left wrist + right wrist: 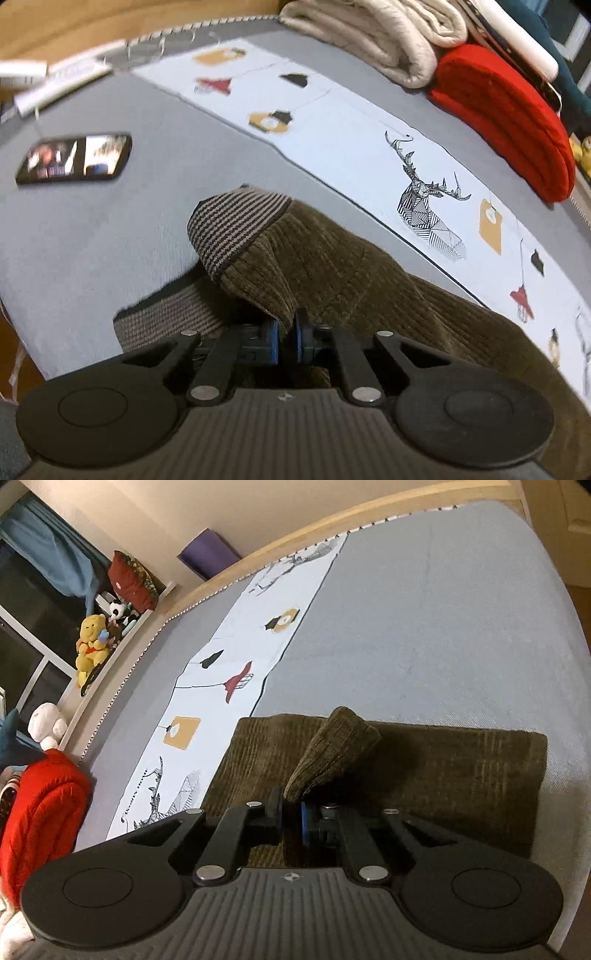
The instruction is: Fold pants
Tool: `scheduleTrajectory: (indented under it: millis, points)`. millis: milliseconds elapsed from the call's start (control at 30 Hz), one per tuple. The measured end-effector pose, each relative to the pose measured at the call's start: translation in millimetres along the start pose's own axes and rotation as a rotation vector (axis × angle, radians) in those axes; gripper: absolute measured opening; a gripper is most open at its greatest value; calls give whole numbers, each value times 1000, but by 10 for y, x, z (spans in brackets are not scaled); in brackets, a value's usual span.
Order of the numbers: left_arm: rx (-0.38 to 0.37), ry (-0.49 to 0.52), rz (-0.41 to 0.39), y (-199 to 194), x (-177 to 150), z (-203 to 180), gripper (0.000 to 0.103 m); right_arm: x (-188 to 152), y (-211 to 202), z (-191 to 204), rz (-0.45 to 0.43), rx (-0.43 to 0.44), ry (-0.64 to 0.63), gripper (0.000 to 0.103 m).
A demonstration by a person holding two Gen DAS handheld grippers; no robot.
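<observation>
1. The olive-brown ribbed corduroy pants (332,258) lie on the grey-blue bed sheet (92,240), beside a white printed runner strip with a geometric stag and hanging-lamp motifs (369,155).
2. The left claw (286,334) is clenched on a raised fold of the pants, just below their brown-and-tan striped knit waistband (236,221), which stands lifted off the sheet.
3. The right claw (291,818) is likewise clenched on a pinched-up ridge of the corduroy, with the rest of the garment spread flat and already squared beyond it.
4. The step in hand appears to be a fold-over: both ends are gripped and lifted, ready to be carried across.
5. The next move likely calls for both claws travelling together at even height, so the lifted edge lands aligned on the flat layer without dragging it.
6. No brand or label is legible on the pants. The black smartphone with a lit screen (74,158) shows only blurred images, and small lettering beside the stag in the right wrist view is too small to read.
</observation>
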State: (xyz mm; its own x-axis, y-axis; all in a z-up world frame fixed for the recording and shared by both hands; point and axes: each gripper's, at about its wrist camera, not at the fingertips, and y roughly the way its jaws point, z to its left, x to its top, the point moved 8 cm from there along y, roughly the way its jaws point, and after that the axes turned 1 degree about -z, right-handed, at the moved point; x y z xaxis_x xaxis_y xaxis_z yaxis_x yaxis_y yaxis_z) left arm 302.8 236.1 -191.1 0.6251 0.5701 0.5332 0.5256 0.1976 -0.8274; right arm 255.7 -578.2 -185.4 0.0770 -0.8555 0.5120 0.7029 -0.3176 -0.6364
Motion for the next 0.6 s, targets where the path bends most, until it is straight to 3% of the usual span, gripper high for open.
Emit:
scheduleTrajectory:
  millis: [167, 333, 433, 500, 600]
  points:
    - [-9, 21, -23, -112, 270, -176, 7, 152, -11, 330, -4, 18, -29, 8]
    - [-93, -11, -32, -511, 500, -131, 7, 477, -450, 644, -35, 139, -67, 7]
    - [-108, 2, -22, -668, 329, 105, 7, 592, -805, 583, -63, 186, -133, 7]
    - [-81, 27, 3, -592, 38, 292, 7, 592, -975, 323, -79, 188, -138, 7]
    - [-16, 30, 112, -146, -413, 526, 7, 384, -744, -295, -13, 73, -125, 7]
